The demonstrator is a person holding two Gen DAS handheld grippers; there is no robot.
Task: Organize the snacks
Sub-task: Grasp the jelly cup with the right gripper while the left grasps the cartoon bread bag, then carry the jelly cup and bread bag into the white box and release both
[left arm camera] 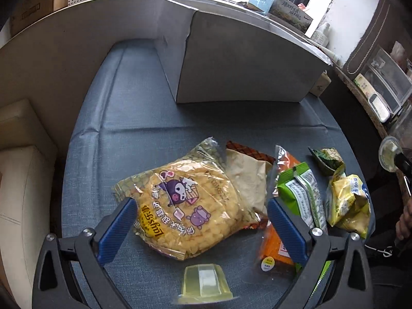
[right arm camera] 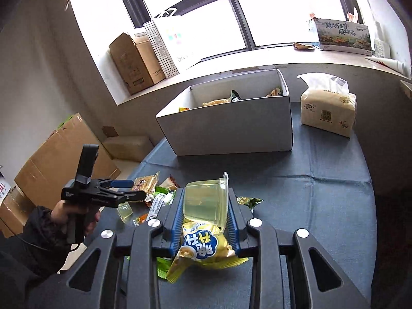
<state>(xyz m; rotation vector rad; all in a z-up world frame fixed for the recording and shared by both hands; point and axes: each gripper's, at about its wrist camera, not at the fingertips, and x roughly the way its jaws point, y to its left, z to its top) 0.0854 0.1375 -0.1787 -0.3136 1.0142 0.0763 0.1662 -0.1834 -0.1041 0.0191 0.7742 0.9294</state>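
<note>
1. Two grippers were at work over the blue-covered desk (right arm camera: 322, 180). The right gripper (right arm camera: 206, 206) had its jaws pinching a clear jelly cup (right arm camera: 206, 200), tilted on its side and lifted above a yellow snack packet (right arm camera: 203, 252) lying below it.
2. The left gripper (left arm camera: 203, 219) hovered with its jaws spread wide on either side of a Lay's chip bag (left arm camera: 180, 206), not yet touching it as far as the view showed.
3. Several snacks lay loose on the desk: a beige pouch (left arm camera: 247, 177) partly under the chip bag, a green packet (left arm camera: 301, 193), an orange packet (left arm camera: 275, 244), a small dark green packet (left arm camera: 327, 159), and a second jelly cup (left arm camera: 203, 288) close under the left gripper.
4. The white box (right arm camera: 231, 128) stood at the far side of the desk, well apart from the pile, with some snacks already inside; a tissue pack (right arm camera: 329, 105) stood just beside it.
5. Judged from this, the step in hand was carrying the held jelly cup to the box, the sorting being partway through.
6. The next move called for the right gripper to travel forward over the box rim and release, while the left one would need to lower and close on the chip bag gently, since the bag would crush easily.
</note>
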